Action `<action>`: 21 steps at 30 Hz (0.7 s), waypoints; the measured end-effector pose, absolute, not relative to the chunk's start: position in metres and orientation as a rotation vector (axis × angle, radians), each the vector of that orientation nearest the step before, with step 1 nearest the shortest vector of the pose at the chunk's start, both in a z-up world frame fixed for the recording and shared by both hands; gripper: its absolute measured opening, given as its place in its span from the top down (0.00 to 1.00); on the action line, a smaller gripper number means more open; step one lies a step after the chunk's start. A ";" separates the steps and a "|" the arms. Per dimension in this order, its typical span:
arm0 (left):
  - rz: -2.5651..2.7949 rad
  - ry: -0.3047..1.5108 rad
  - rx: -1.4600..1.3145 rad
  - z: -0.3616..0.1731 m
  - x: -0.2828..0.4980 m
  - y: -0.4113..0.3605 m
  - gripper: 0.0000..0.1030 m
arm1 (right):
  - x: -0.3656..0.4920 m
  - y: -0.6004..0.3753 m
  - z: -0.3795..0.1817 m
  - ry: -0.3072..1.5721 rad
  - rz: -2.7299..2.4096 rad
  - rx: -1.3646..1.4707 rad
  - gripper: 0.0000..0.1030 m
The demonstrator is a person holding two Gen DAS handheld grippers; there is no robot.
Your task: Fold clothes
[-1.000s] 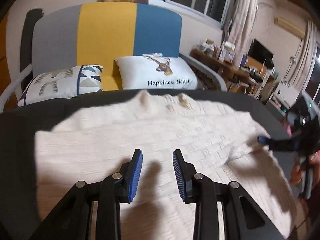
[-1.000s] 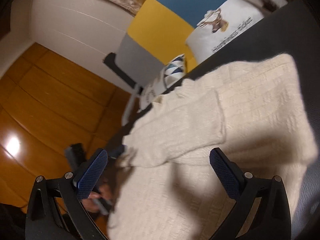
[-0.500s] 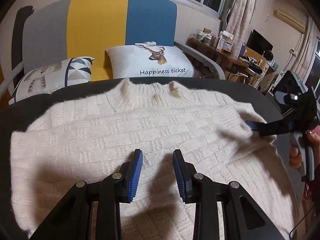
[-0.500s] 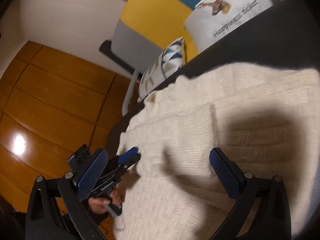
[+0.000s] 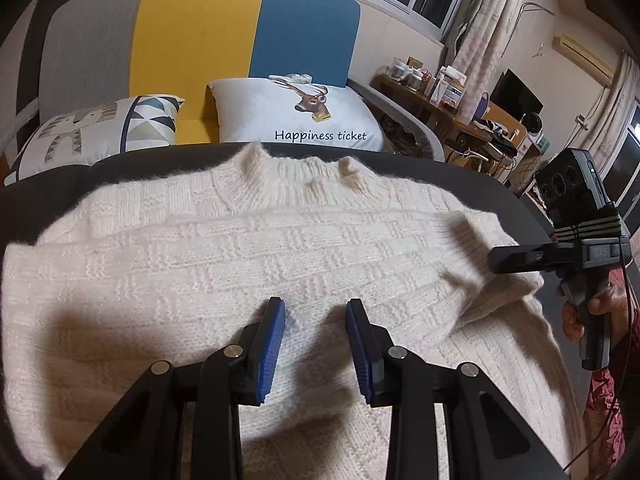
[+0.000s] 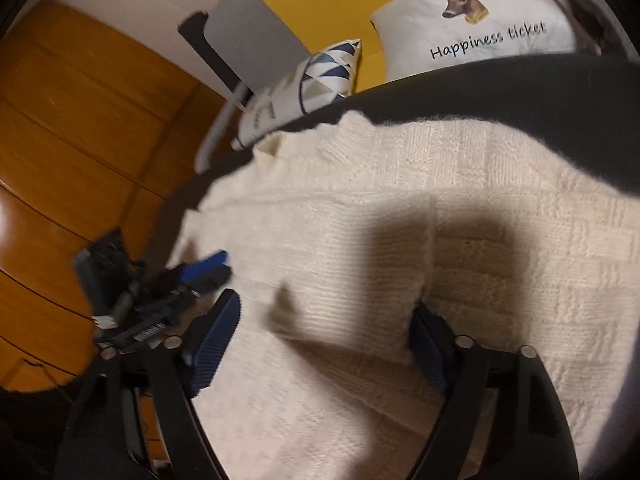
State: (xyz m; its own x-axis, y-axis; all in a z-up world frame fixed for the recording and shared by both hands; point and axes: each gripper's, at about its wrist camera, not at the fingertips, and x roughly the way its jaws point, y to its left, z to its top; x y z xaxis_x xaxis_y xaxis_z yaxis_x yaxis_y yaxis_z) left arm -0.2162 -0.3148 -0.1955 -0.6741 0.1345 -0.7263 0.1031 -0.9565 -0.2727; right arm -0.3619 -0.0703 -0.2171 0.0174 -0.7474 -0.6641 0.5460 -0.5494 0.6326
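Observation:
A cream knitted sweater (image 5: pixel 248 256) lies spread on a dark table (image 5: pixel 460 182), collar toward the sofa, with both sleeves folded across its body. My left gripper (image 5: pixel 316 328) is open and empty, its fingers low over the folded sleeve near the sweater's middle. My right gripper (image 6: pixel 326 332) is open wide and straddles the cuff end of a folded sleeve (image 6: pixel 352 280). The right gripper also shows in the left wrist view (image 5: pixel 520 258) at the sweater's right edge. The left gripper shows blurred in the right wrist view (image 6: pixel 200 270).
Behind the table stands a grey, yellow and blue sofa (image 5: pixel 200 40) with a deer cushion (image 5: pixel 296 116) and a patterned cushion (image 5: pixel 96 128). A cluttered wooden desk (image 5: pixel 472 112) is at the right. Wooden floor (image 6: pixel 60 140) lies left of the table.
Both grippers have come down closer to the sweater. The right gripper has swung in over the sleeve cuff, which now lies between its fingers.

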 end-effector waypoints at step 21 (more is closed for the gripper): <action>2.814 -0.495 -1.251 -0.198 -0.217 -0.316 0.68 | -0.354 -0.049 -0.223 -0.270 -1.878 1.288 0.93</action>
